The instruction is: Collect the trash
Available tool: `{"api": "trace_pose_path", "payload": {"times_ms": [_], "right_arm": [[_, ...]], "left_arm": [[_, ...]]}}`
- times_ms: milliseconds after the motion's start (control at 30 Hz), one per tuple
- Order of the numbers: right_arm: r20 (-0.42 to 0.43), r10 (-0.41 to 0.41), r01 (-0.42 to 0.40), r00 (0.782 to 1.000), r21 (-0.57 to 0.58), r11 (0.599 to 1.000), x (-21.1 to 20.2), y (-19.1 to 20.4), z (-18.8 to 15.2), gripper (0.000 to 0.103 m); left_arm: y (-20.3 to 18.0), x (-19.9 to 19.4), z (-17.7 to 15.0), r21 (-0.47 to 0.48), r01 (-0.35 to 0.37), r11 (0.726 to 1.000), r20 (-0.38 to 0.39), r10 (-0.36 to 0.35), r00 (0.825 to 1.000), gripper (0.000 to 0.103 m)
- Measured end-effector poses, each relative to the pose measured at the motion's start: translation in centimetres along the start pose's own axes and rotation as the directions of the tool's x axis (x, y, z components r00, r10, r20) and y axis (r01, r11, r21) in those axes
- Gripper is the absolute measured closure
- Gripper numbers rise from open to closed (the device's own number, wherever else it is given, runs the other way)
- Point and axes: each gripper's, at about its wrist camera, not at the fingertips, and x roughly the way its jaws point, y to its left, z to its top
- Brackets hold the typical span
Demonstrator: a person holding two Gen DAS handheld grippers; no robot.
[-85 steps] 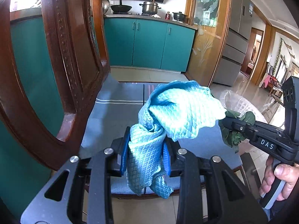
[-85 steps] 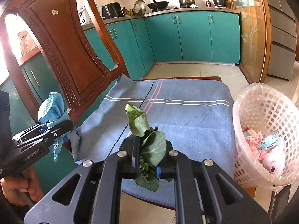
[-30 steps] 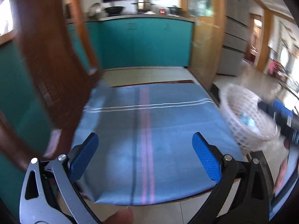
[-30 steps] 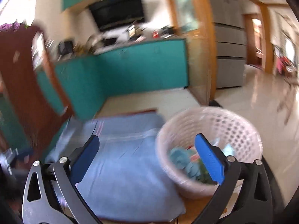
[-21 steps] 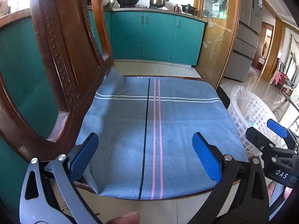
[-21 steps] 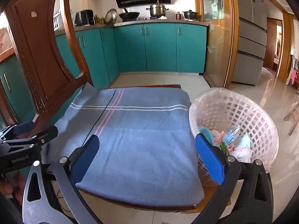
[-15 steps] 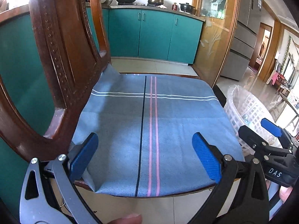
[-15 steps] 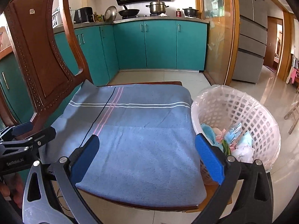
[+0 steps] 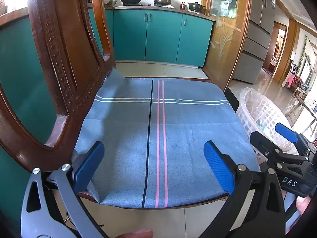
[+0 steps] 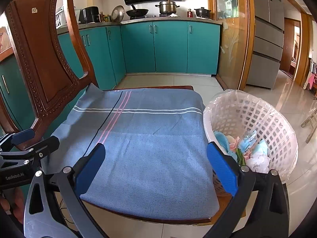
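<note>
A white lattice basket (image 10: 277, 125) with a clear liner stands right of the chair; it shows in the left wrist view too as the basket (image 9: 257, 115). Inside lie a blue cloth (image 10: 221, 138), green leaves (image 10: 240, 154) and paper scraps (image 10: 257, 159). My left gripper (image 9: 153, 166) is open and empty over the front of the chair's blue cloth (image 9: 158, 130). My right gripper (image 10: 156, 166) is open and empty too, over the cloth's (image 10: 142, 138) front right, beside the basket. Each gripper appears at the edge of the other's view: the right gripper (image 9: 277, 136), the left gripper (image 10: 33, 138).
The wooden chair back (image 10: 39, 59) rises on the left. Teal cabinets (image 10: 168, 47) with pots on the counter line the far wall. A glass door (image 10: 231, 39) and a grey fridge (image 10: 267, 35) stand to the right, with tiled floor (image 10: 287, 99) around the basket.
The blue cloth and the green leaves have left my grippers and now lie in the basket. Both grippers opened and drew back to the chair's front edge.
</note>
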Motion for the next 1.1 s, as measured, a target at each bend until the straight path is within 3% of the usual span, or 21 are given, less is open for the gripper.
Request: {"api": "trace_pose_path", "payload": {"times_ms": [1100], "right_arm": [[0.005,-0.002,0.002,1.000,-0.001,1.000,0.05,-0.09,-0.13,0.003]], "left_arm": [[-0.29,0.05,-0.18,0.006,0.006,1.000,-0.001,-0.006,1.000,0.003]]}}
